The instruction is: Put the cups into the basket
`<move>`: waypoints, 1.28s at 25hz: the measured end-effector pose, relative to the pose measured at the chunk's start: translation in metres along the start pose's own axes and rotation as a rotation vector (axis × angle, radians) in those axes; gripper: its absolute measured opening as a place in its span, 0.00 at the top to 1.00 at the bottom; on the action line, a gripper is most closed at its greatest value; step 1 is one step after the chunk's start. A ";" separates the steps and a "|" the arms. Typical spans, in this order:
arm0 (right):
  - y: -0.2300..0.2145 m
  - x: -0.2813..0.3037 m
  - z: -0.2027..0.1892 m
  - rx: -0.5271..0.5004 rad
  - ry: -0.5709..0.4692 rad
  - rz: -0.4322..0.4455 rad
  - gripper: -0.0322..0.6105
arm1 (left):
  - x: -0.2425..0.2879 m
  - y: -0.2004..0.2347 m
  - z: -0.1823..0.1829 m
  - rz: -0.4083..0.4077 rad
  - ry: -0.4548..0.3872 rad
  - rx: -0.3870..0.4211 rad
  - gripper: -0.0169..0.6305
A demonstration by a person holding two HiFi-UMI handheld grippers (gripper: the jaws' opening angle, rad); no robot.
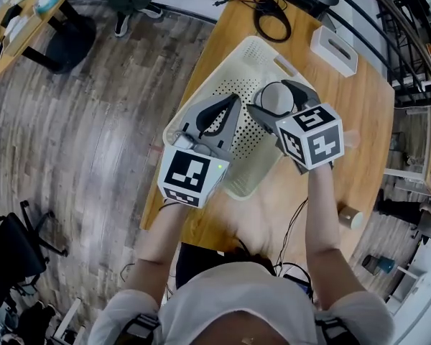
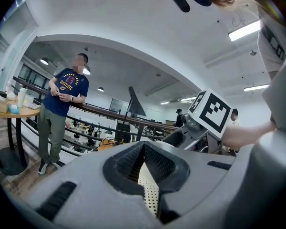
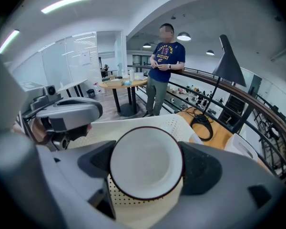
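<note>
A white cup [image 1: 275,99] with a dark rim hangs over the cream perforated basket [image 1: 253,47] on the wooden table. My right gripper [image 1: 279,96] is shut on it, one jaw on each side. In the right gripper view the cup [image 3: 145,163] faces the camera, mouth open, with the basket [image 3: 133,128] behind it. My left gripper [image 1: 230,110] hovers over the basket's left half, jaws shut tip to tip with nothing between them. In the left gripper view a strip of the basket [image 2: 150,192] shows under the gripper [image 2: 143,144].
A white box [image 1: 334,49] and a coiled black cable [image 1: 273,20] lie on the table beyond the basket. A small tan cylinder [image 1: 350,218] lies near the table's right edge. A person [image 3: 164,66] stands at a railing past the table's far end.
</note>
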State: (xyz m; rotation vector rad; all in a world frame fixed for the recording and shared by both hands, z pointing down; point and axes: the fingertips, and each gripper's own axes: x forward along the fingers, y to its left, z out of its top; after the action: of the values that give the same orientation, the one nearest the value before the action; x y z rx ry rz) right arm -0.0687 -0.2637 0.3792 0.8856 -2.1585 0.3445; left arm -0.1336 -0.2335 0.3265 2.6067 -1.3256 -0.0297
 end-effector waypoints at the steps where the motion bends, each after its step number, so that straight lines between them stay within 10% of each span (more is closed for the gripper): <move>1: -0.002 0.006 0.000 0.002 0.005 0.004 0.33 | 0.002 0.002 -0.002 -0.001 0.001 -0.005 0.96; 32: -0.043 0.143 -0.024 0.032 0.130 0.060 0.33 | 0.035 0.025 -0.014 0.005 -0.009 -0.034 0.96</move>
State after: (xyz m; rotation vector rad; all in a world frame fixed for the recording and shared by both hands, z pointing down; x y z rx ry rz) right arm -0.0928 -0.3520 0.4993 0.7955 -2.0674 0.4547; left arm -0.1311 -0.2738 0.3479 2.5776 -1.3225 -0.0625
